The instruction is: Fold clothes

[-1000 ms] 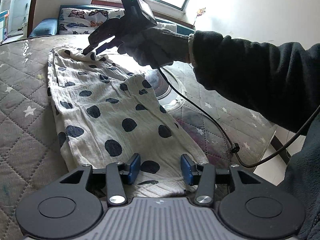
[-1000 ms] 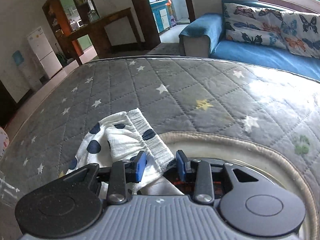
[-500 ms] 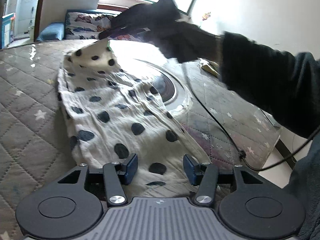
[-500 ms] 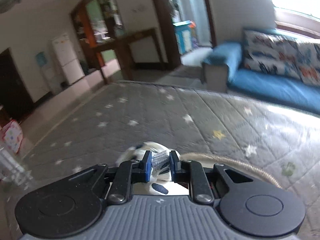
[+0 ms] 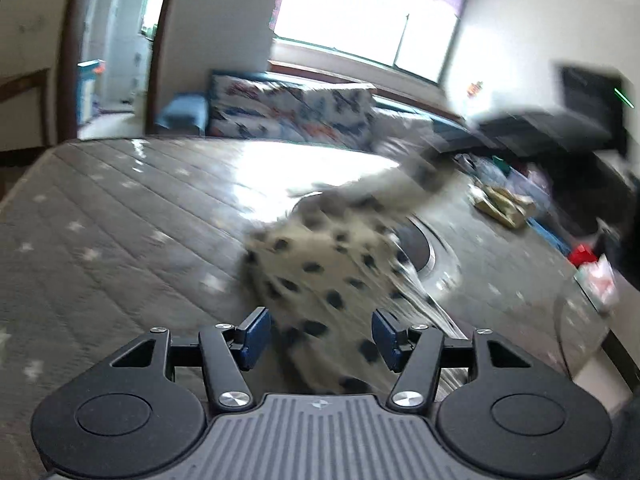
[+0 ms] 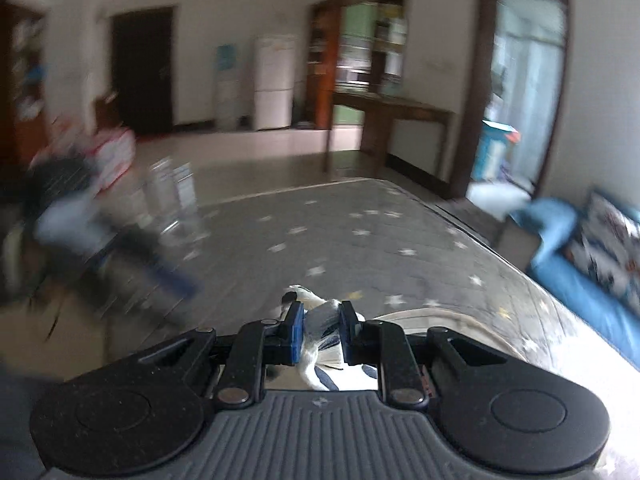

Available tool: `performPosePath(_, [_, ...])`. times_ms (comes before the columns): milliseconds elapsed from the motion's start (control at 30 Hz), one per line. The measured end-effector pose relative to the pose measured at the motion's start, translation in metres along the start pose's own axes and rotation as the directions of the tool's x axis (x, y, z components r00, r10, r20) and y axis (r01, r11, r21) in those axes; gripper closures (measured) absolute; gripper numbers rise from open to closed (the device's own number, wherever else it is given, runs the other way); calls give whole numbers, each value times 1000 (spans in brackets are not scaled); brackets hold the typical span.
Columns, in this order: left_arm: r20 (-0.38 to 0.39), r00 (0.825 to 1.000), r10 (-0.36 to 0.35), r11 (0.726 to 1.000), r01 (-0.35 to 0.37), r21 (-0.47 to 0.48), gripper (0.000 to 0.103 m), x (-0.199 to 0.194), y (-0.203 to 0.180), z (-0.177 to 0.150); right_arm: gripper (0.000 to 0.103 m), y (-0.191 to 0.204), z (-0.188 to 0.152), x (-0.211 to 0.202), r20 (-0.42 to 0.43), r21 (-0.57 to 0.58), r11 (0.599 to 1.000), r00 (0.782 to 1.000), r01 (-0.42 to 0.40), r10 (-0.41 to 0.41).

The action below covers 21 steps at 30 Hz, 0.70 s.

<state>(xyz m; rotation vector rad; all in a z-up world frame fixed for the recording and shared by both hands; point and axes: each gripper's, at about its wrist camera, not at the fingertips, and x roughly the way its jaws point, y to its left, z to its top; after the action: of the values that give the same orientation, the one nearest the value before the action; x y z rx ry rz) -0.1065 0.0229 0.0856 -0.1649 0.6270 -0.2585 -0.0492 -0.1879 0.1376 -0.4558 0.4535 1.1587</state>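
Left wrist view first: my left tongs [image 5: 320, 334] are spread wide, gripping nothing. The cream cotton garment with dark polka dots [image 5: 328, 264] runs straight out from between them, long axis slanting away to the upper right across the grey quilted star-print tabletop [image 5: 120, 216] and rising to the blurry right tongs [image 5: 436, 160], which hold its far end in the air.

Right wrist view: right tongs [image 6: 320, 330] are pinching a bunched bit of that garment [image 6: 320, 320]. I'd say the near end sits right at the left tongs, so left grabs next.
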Motion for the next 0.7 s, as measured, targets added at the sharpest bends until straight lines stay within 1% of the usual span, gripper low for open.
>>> performPosePath(33, [14,1000,12,1000,-12,-6,41,-3,3,3,86,8,-2,-8,-2,-36,999,1000,-15,14])
performPosePath(67, [28,999,22,1000,-22,-6,41,-6,6,6,86,-12,-2,-17,-15,-64,997,999,-40,40])
performPosePath(100, [43,999,25,1000,-25,-4,41,-9,8,10,86,3,-9,-19,-34,-94,993,997,-69,66])
performPosePath(167, [68,997,19,1000,-19,5,41,-12,9,16,86,33,-24,-19,-83,-159,982,993,-102,89])
performPosePath(267, [71,997,-38,999,36,32,41,-7,4,23,86,66,-46,-11,-148,-256,959,985,-121,85])
performPosePath(333, [46,995,-87,994,83,74,41,6,-7,24,86,75,-53,-6,-166,-263,954,981,-142,100])
performPosePath(400, [10,991,-136,985,134,112,41,21,-19,25,86,81,-55,-2,-165,-273,952,981,-141,98])
performPosePath(500, [-68,977,-201,965,209,157,41,45,-35,21,84,85,-57,-2,-163,-294,946,982,-137,91])
performPosePath(600, [-119,964,-239,946,259,196,41,61,-48,15,83,82,-59,-4,-169,-262,956,982,-133,90])
performPosePath(700, [-162,947,-277,928,308,212,41,69,-55,7,81,78,-61,-6,-175,-230,965,981,-128,89])
